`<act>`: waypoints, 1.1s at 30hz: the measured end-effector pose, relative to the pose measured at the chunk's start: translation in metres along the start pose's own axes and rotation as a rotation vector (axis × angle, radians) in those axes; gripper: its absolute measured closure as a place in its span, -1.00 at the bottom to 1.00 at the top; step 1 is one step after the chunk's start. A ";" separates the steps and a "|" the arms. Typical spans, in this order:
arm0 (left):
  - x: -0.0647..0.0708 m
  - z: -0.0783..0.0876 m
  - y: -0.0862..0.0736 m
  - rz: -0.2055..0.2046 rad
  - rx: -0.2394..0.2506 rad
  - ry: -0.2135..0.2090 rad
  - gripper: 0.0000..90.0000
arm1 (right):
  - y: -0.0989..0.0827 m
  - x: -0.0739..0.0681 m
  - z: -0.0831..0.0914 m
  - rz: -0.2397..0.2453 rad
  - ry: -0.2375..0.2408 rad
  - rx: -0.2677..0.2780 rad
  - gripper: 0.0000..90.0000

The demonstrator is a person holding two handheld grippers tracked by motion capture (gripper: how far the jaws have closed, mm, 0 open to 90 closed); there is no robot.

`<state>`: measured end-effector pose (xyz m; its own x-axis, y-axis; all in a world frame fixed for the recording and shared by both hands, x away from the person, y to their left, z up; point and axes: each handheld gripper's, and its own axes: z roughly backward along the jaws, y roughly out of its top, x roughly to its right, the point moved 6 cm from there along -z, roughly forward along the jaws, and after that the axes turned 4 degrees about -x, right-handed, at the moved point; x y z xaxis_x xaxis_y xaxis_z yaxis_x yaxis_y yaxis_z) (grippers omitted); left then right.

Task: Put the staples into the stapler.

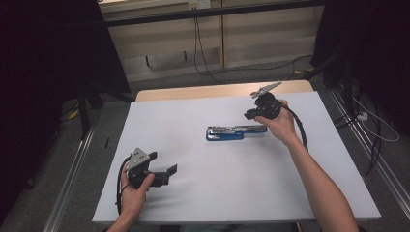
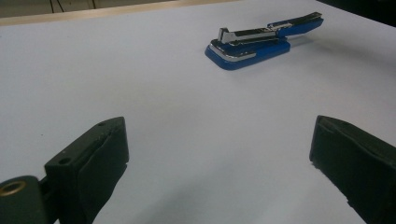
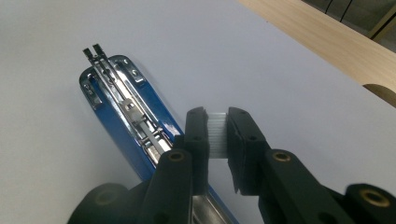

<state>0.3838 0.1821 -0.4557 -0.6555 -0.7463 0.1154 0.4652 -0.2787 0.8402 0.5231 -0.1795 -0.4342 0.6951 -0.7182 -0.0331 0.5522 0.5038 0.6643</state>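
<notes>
- Dim room, cables on the floor beyond the far edge; the table (image 1: 193,203) carries a white sheet with a strip of bare wood showing along its far edge.
- Opened blue stapler (image 1: 235,132) lies flat near the middle of the table, a little toward the right edge, its steel magazine channel facing up with the top arm folded out in line with the base.
- I have the right gripper (image 3: 217,135) just above the stapler's hinge end, jaws closed almost together on a small strip of staples (image 3: 217,136), a pale block pinched between the pads.
- My judgement: the step in hand is loading that strip into the channel. To do it well I would line the strip up along the channel's length, keep it level, lower it until its legs straddle the rail, and only then ease the grip.
- Risk I see: a crooked strip may jam or break apart.
- My left gripper (image 1: 162,169) sits near the front left corner, well apart from the stapler, jaws wide open with nothing between them; it could steady the base if that slides.
</notes>
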 end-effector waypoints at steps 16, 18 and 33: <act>-0.001 0.001 0.000 0.013 0.010 0.015 -0.91 | 0.011 -0.018 0.000 0.036 0.051 0.034 0.76; -0.001 0.001 0.000 0.003 0.007 0.015 -0.91 | 0.011 -0.019 -0.001 0.042 0.057 0.037 0.76; -0.001 0.000 0.000 -0.002 0.003 0.006 -0.91 | 0.019 -0.031 -0.005 0.072 0.096 0.059 0.76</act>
<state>0.3842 0.1825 -0.4558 -0.6527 -0.7494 0.1110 0.4623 -0.2779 0.8421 0.5141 -0.1449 -0.4247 0.7743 -0.6306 -0.0528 0.4732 0.5216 0.7100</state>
